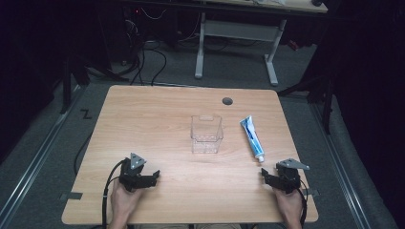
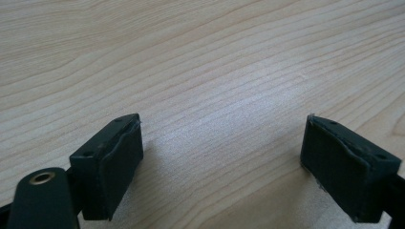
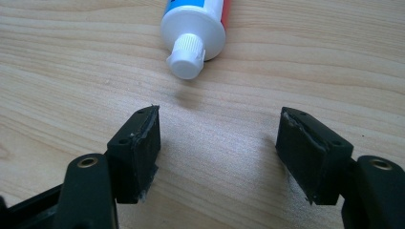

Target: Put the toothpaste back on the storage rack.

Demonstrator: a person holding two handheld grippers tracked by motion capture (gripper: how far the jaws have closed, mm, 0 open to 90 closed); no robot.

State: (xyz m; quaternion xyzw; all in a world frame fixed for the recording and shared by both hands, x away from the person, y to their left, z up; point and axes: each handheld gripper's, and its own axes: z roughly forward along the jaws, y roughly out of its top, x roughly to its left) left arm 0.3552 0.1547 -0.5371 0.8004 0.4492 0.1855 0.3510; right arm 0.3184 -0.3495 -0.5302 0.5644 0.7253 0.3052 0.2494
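Note:
A blue and white toothpaste tube (image 1: 251, 137) lies on the wooden table (image 1: 157, 114), right of centre, its white cap (image 3: 187, 58) toward the near edge. A clear plastic container (image 1: 207, 134) stands empty at the middle of the table. My right gripper (image 1: 268, 178) rests near the front right, open, with the cap a short way ahead of its jaws and nothing between them. My right gripper (image 3: 219, 143) looks straight at the cap. My left gripper (image 1: 154, 177) sits at the front left, open over bare wood. My left gripper (image 2: 224, 152) holds nothing.
A dark round cable hole (image 1: 227, 101) sits near the table's far edge. Beyond the table stands a white-legged desk (image 1: 236, 45) with cables on the grey floor. Black cables trail from both grippers off the front edge.

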